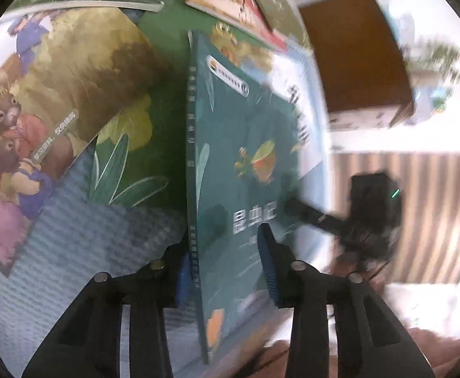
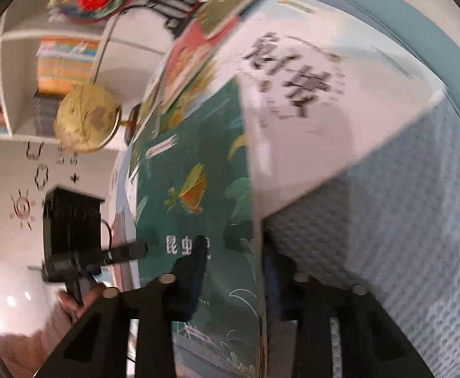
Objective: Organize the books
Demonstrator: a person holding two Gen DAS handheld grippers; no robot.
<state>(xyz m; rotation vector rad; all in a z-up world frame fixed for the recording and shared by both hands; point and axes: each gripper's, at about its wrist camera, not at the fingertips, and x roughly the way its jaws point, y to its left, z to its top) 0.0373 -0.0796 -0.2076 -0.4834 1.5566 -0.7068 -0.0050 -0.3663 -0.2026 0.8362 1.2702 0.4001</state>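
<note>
Both fisheye feeds bend straight lines hard toward a black circular rim. On my left wrist feed the right half smears with motion blur; the striped wall and brown cabinet are soft, while the teal book reads fairly sharp. On my right wrist feed blur is general, and the white book is washed out pinkish. Bright glare spots sit lower left. Lighting is even indoors, with soft shadows.

Left gripper: two black angular arms with long cut-out slots, round silver bolt heads at each joint, ribbed blue pads on the fingers. Right gripper is the same black frame, same silver bolts; at nine o'clock a boxy black body, thin cable trailing.
</note>
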